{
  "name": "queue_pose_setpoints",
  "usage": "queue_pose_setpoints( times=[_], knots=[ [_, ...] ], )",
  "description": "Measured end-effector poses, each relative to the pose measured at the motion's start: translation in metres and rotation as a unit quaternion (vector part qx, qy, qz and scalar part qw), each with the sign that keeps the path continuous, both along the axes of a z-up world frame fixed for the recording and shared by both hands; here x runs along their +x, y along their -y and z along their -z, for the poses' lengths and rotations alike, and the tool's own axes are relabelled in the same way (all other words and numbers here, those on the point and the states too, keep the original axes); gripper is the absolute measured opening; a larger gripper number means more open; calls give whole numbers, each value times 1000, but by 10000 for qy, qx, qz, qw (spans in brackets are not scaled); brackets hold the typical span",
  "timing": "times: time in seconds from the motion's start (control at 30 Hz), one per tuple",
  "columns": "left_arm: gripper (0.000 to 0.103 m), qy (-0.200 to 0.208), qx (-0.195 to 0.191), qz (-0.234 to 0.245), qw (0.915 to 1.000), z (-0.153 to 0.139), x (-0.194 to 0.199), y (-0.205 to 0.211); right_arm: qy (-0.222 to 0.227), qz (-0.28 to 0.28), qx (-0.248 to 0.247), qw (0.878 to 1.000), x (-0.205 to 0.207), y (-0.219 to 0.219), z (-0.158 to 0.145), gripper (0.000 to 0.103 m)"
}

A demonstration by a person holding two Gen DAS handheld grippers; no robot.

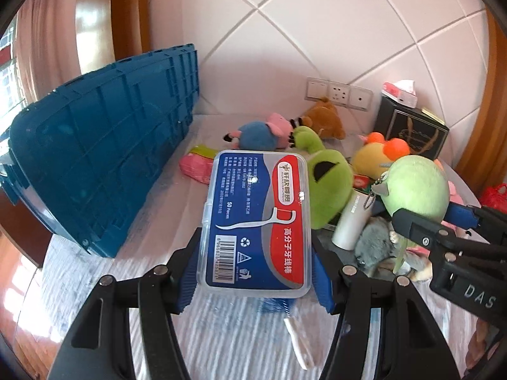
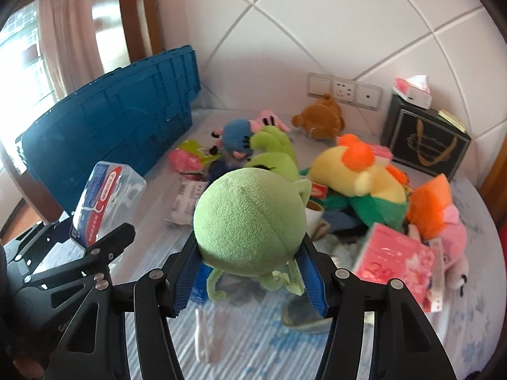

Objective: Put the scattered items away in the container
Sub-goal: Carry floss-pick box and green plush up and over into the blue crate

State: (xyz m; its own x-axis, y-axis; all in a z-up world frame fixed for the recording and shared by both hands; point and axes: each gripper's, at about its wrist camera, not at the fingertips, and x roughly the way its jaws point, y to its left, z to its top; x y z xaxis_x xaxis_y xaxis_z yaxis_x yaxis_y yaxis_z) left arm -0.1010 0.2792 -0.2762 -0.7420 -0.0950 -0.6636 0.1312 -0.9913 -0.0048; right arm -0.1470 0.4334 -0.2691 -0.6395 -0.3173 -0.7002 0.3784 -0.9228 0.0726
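We can't read the small print on the floss box [image 1: 256, 221], too tiny. Blue crate [image 1: 104, 158]: inside hidden, we see only its outer wall. Items under the green plush ball [image 2: 250, 221] are blurred & covered, can't tell what.

Bright window glare left; fisheye edges warped, slight blur.

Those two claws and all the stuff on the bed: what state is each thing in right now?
Left gripper: shut on the floss box, lifted.
Floss box: lid closed, held off the bed.
Right gripper: shut on the round green plush.
Round green plush: held, raised above the pile.
Blue crate: on the bed, its inside out of sight.
Yellow plush: lying in the pile.
Brown plush: lying near the wall.
Black box: upright, closed.
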Motion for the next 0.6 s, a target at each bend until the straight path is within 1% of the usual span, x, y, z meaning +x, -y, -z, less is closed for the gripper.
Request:
queue_pose_setpoints(
  times=[0.2, 0.37, 0.47, 0.6],
  knots=[
    [59, -70, -8, -22, 10000, -7, -5, 30, -5, -72, 15, 10000, -5, 32, -2, 58],
    [59, -246, -55, 168, 9995, -19, -9, 62, -111, 101, 31, 9999, -6, 65, -8, 58],
    [59, -430, -101, 332, 9985, -34, -10, 82, -245, 278, -30, 9993, -4, 84, -20, 58],
    [59, -733, -186, 489, 9959, -60, -12, 105, -512, 453, -109, 9976, -2, 106, -44, 58]
  ],
)
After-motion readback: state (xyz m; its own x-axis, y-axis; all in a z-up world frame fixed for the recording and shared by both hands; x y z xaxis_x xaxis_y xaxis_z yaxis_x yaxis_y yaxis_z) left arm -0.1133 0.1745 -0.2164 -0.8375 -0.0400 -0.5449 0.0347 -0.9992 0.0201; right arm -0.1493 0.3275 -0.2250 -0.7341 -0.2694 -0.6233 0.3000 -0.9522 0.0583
